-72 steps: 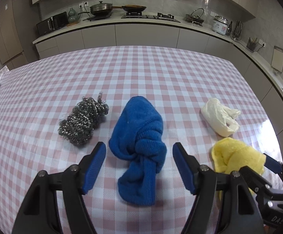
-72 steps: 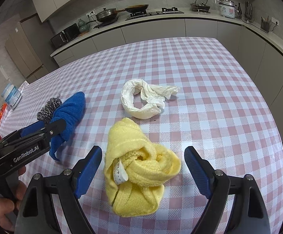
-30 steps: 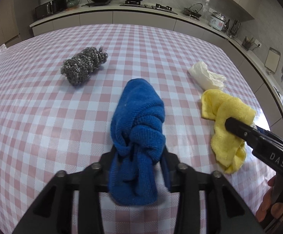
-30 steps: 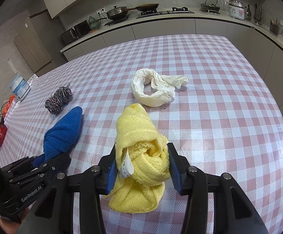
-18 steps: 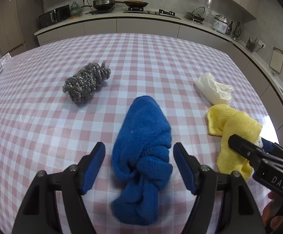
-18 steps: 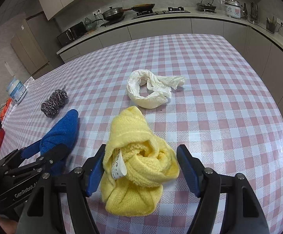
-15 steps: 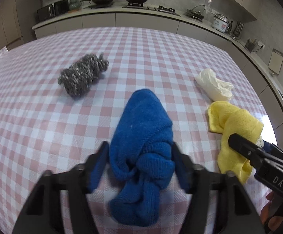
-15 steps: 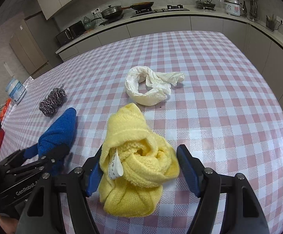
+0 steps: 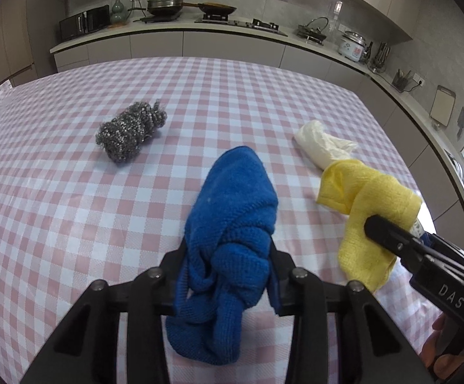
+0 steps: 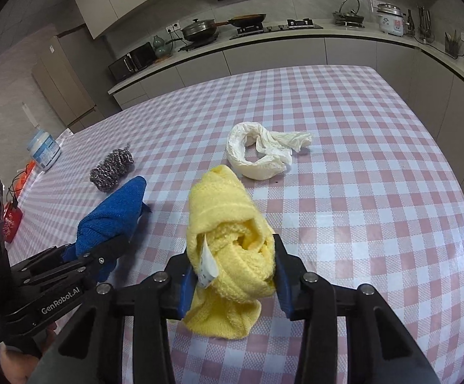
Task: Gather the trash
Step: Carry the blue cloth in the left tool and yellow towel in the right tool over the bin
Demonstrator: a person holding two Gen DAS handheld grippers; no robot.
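Bulging between the left gripper's (image 9: pixel 228 265) fingers, a knotted blue cloth (image 9: pixel 232 224) is being pinched; a bunched yellow cloth (image 10: pixel 228 243) is being squeezed by the right gripper's (image 10: pixel 232 272) fingers.

The black plastic left gripper (image 9: pixel 227 267) is showing silver screws on its arms and white "GenRobot.AI" lettering, blue pads lining its fingers (image 9: pixel 275 288). The matching black right gripper (image 10: pixel 232 275) is carrying blue-padded fingers (image 10: pixel 185 284) and "DAS" lettering, bare skin peeking beneath.

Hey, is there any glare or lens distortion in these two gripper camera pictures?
Left wrist view: window glare whitens the checked tablecloth beside the yellow knitted cloth. Right wrist view: even light, soft shadows. Both views: fisheye bends the kitchen counter, corners black.
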